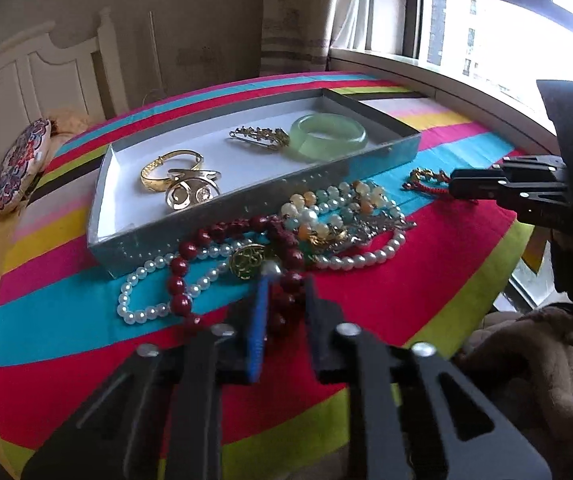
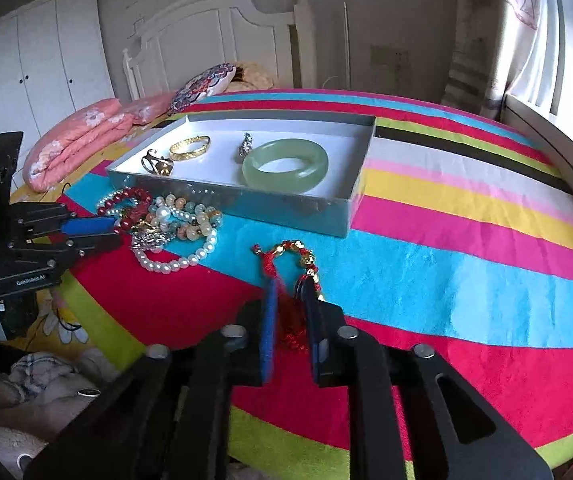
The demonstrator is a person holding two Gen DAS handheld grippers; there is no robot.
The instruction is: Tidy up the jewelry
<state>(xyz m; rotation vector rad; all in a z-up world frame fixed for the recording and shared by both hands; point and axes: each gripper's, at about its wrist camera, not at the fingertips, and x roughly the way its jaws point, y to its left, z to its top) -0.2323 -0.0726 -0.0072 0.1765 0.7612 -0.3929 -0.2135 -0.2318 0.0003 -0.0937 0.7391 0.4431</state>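
Blue-padded fingers (image 1: pixel 260 320) of the left gripper (image 1: pixel 284 280) are pinching the dark red bead strand (image 1: pixel 184 276) at the near edge of the jewelry pile (image 1: pixel 318 224), just in front of the grey tray (image 1: pixel 246 200). Lifting slowly should free it from the pearl strand (image 1: pixel 146 312). Its loop is trailing left. Further right, the right gripper (image 2: pixel 290 288) is standing slightly parted around a red-and-gold bracelet (image 2: pixel 286 256).

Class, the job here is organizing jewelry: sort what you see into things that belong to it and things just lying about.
Belongs to the job:
tray
green bangle
gold bracelet
bead pile
red-and-gold bracelet

Just lying about:
patterned cushion
pink quilt
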